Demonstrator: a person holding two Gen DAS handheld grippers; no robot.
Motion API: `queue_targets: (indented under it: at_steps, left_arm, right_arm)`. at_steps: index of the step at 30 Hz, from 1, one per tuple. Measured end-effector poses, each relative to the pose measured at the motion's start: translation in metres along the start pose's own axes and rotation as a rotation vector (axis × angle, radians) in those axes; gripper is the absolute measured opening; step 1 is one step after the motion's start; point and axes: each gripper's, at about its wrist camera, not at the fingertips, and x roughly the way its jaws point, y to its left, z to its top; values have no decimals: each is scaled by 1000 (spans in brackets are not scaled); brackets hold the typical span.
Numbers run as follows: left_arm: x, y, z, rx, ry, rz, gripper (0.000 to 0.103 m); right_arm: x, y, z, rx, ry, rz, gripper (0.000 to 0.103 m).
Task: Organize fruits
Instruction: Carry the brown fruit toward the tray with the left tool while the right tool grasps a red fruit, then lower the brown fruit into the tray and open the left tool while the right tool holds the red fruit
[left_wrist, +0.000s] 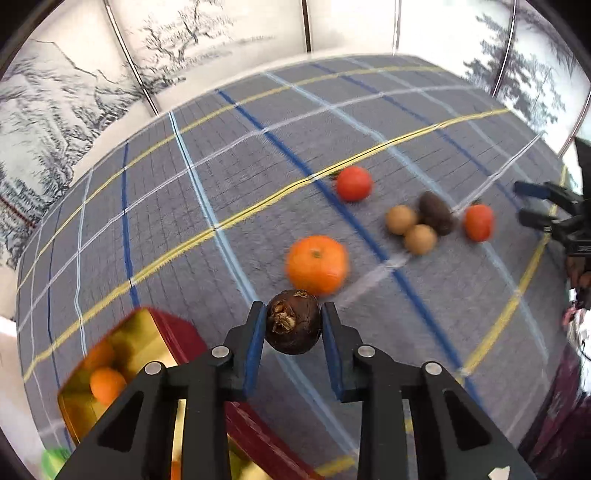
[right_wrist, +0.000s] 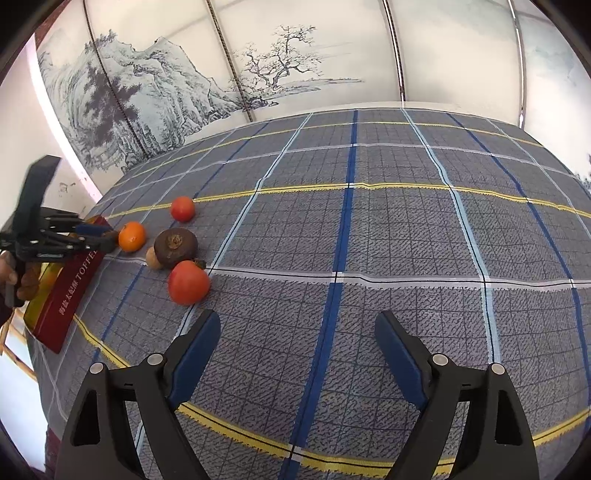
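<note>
The left gripper clamped a dark brown fruit above the plaid cloth, right of the red tin, while the right gripper hung wide apart near a tomato.

From my left gripper the box sits low to the left on the tablecloth, one mandarin inside it. A bigger mandarin lies just ahead. Beyond, to the right, two small round fruits touch a passion fruit, tomatoes either side. The screen stands behind the table.
</note>
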Motion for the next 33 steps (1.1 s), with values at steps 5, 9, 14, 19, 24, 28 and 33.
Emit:
queue_targets:
  at_steps: [5, 9, 14, 19, 24, 28, 33]
  left_arm:
    - [-35, -38, -20, -106, -78, -43, 27]
    - [-60, -79, -36, -124, -137, -64, 27]
    - [-85, -108, -47, -134, -188, -107, 27]
    - [-106, -116, -55, -156, -226, -99, 27]
    - [-126, -107, -67, -199, -268, -63, 27]
    - [-140, -86, -83, -278, -286, -37, 27]
    - [-156, -45, -110, -359, -290, 41, 27]
  right_arm:
    - [0, 0, 0, 10, 6, 1, 87]
    - [0, 14, 8, 1, 37, 100, 87]
    - [10, 57, 23, -180, 50, 117, 87]
    - [32, 79, 29, -269, 69, 108, 86]
    - [49, 86, 24, -285, 108, 80, 36]
    - [46, 82, 20, -269, 89, 68, 36]
    - [40, 61, 24, -179, 33, 10, 36]
